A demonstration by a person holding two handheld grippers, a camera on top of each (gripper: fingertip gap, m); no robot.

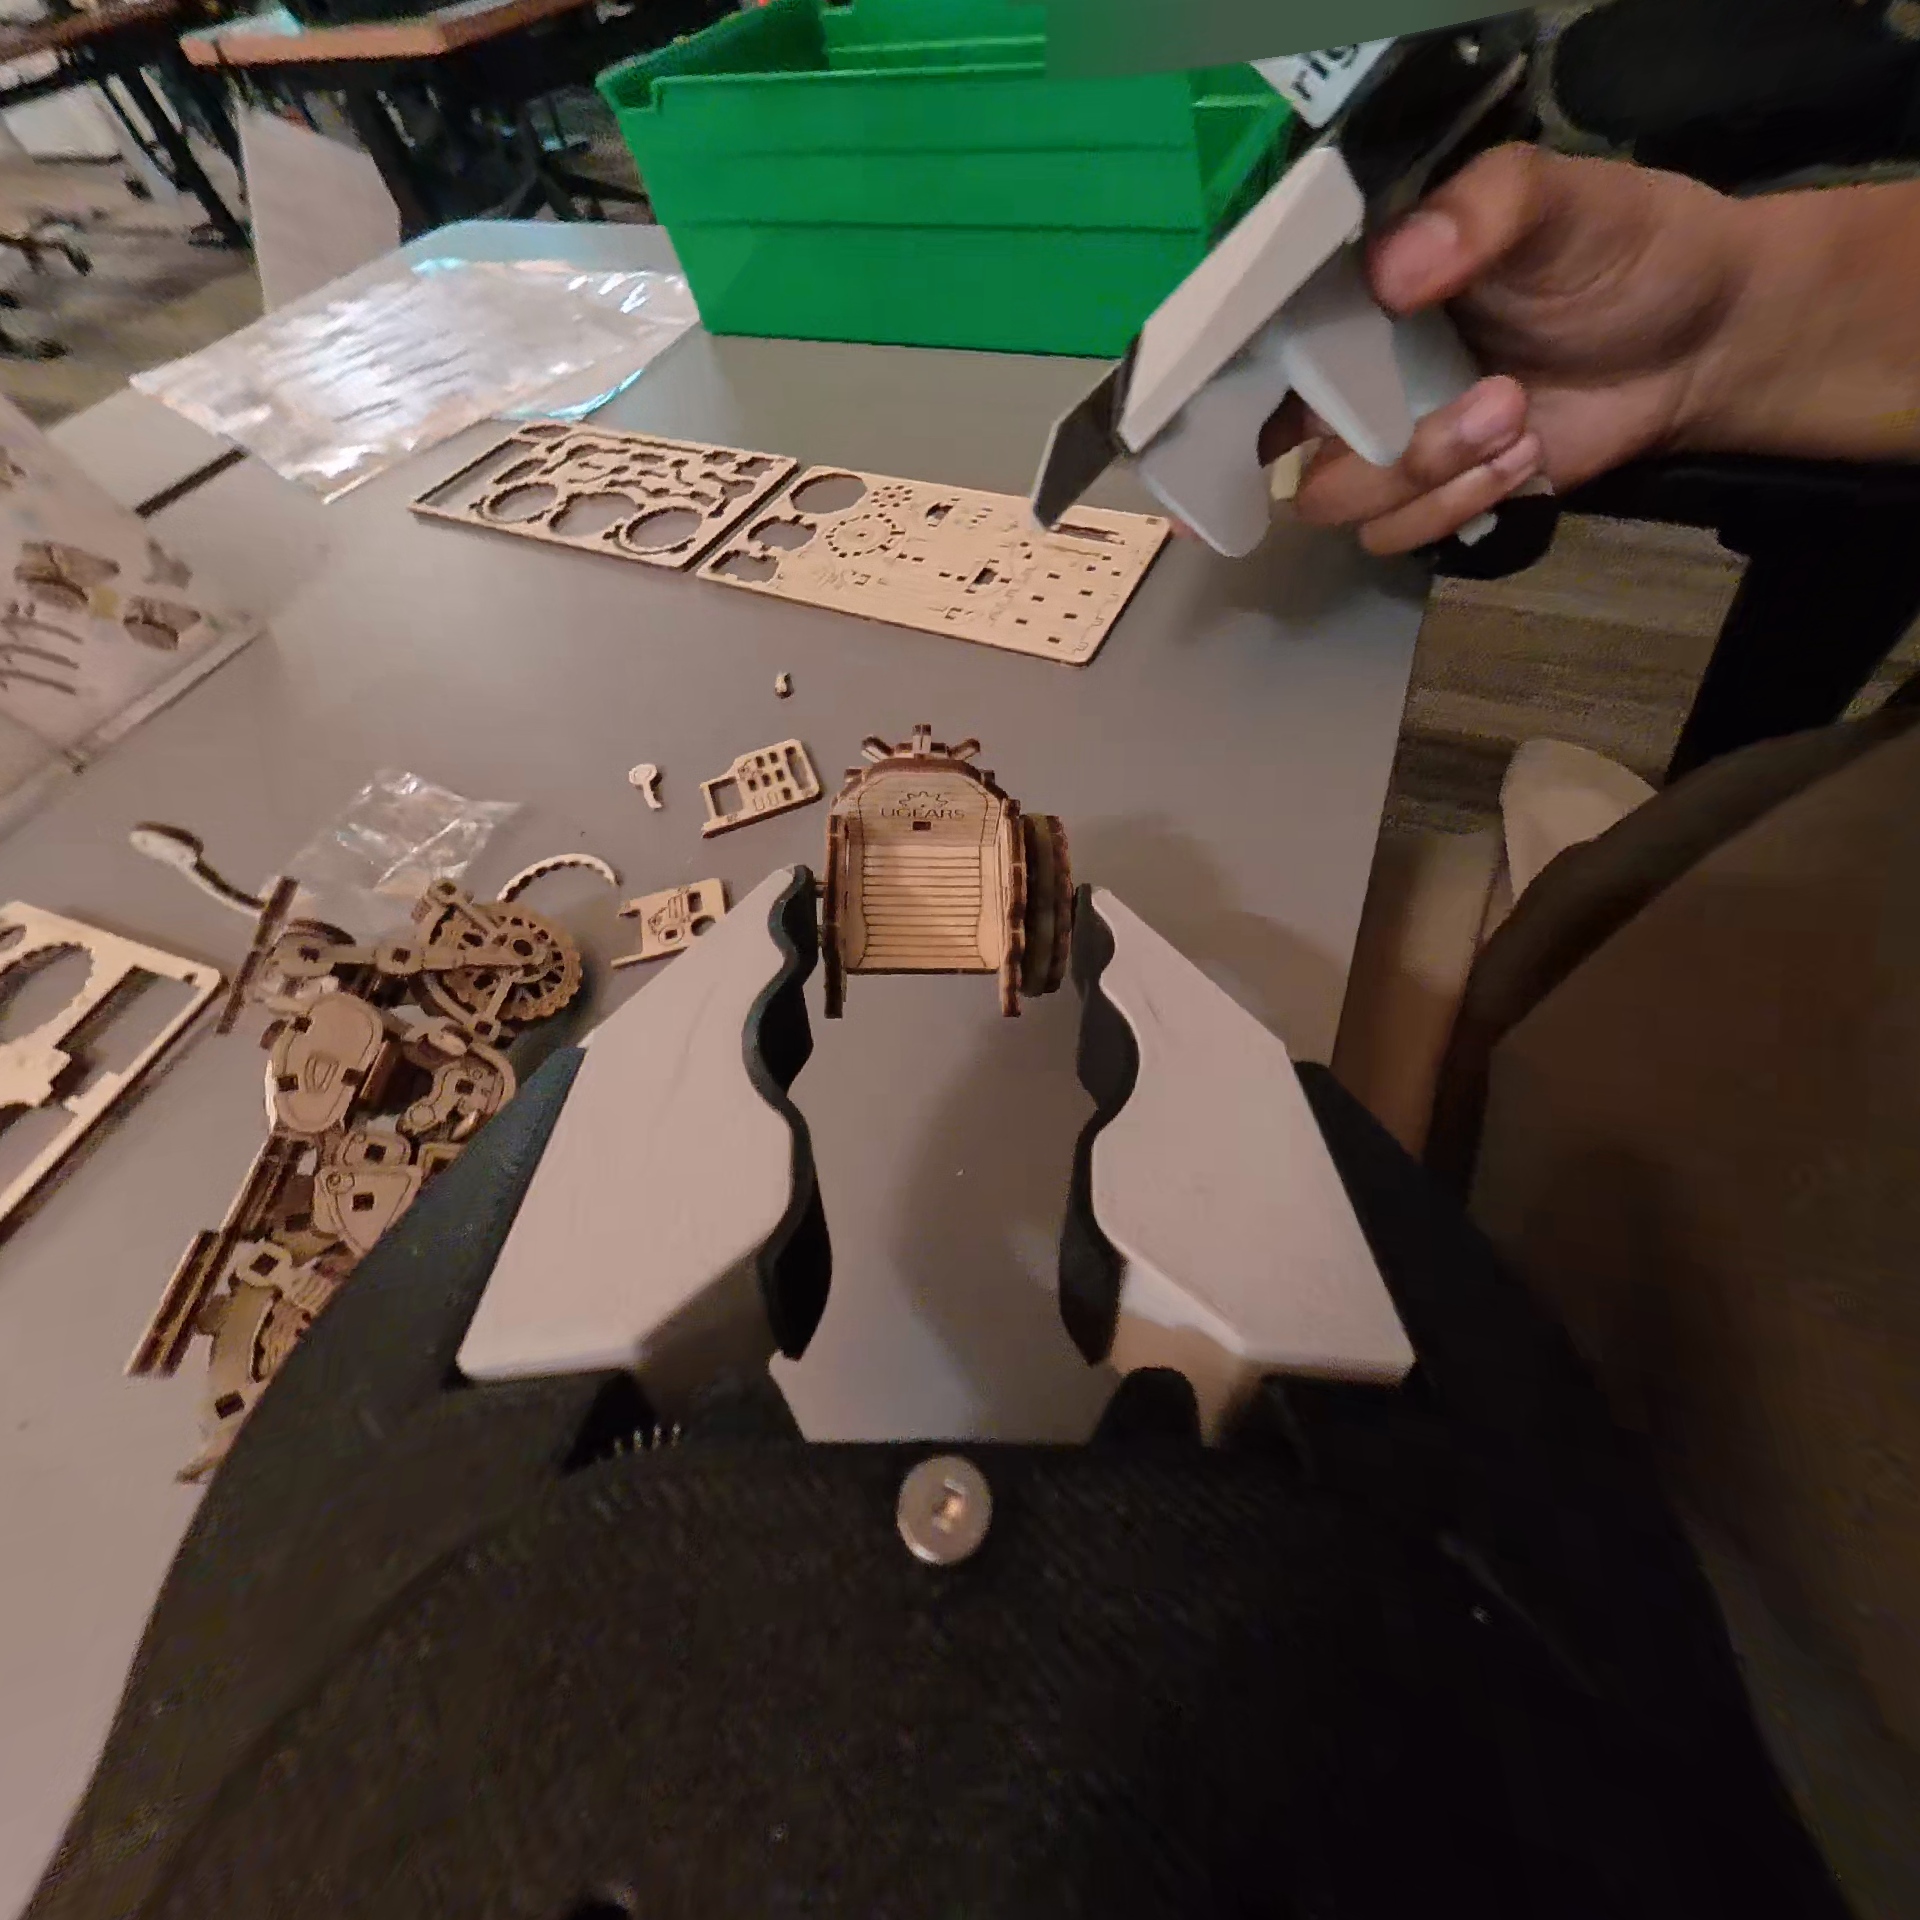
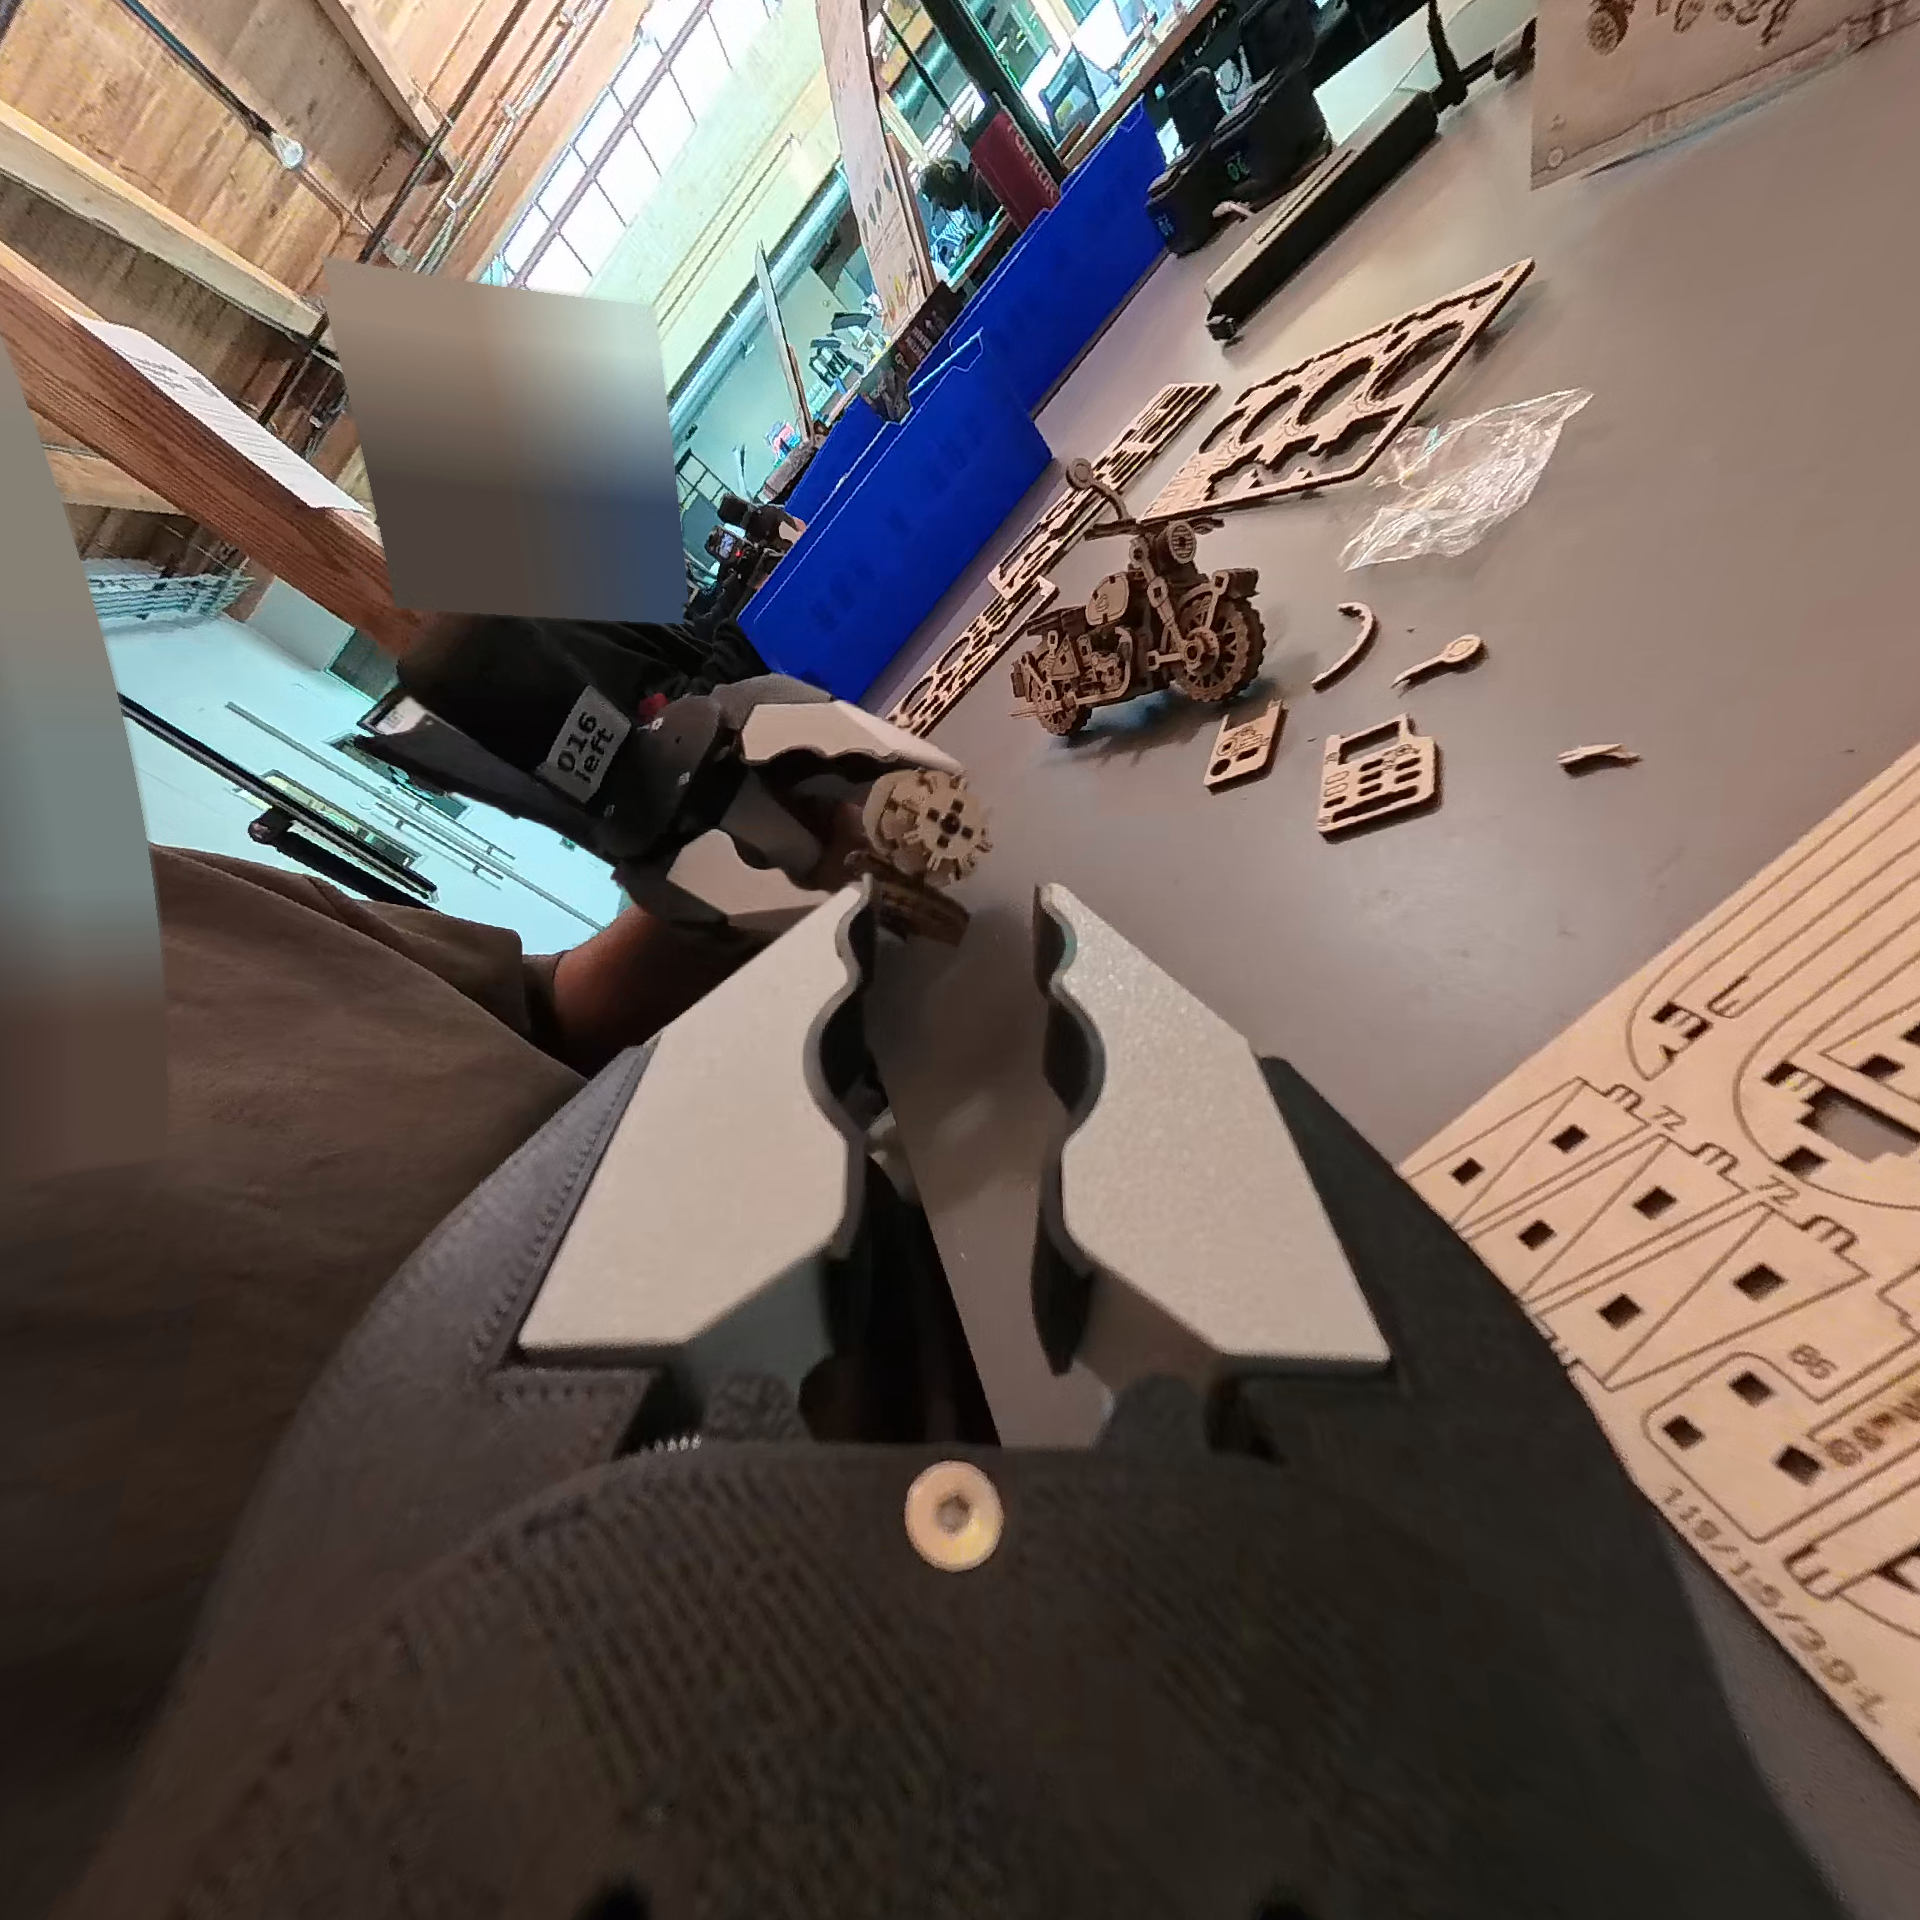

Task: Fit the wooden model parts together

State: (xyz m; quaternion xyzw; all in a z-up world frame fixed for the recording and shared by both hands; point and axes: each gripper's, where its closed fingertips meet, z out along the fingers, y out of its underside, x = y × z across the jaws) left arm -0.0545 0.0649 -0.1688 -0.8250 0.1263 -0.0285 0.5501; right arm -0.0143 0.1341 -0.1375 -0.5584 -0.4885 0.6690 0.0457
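Grey table (image 1: 499,665): my left gripper (image 1: 940,914) clamps the sidecar (image 1: 920,894), nose pointing away from me; my right gripper (image 2: 951,914) gapes, holding nothing.

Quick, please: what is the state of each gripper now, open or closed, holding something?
Left gripper: closed on the wooden sidecar part.
Right gripper: open, holding nothing.

Setting: a shared workshop or maker space. Indicators: a grey work table (image 1: 1195,748) carrying laser-cut plywood part sheets (image 1: 935,566) and an assembled wooden motorcycle model (image 2: 1143,634); green storage bins (image 1: 935,197) and blue storage bins (image 2: 935,488) at the table edges; further desks (image 1: 312,42) behind; exposed timber beams (image 2: 187,436) and high multi-pane windows (image 2: 623,135) overhead.
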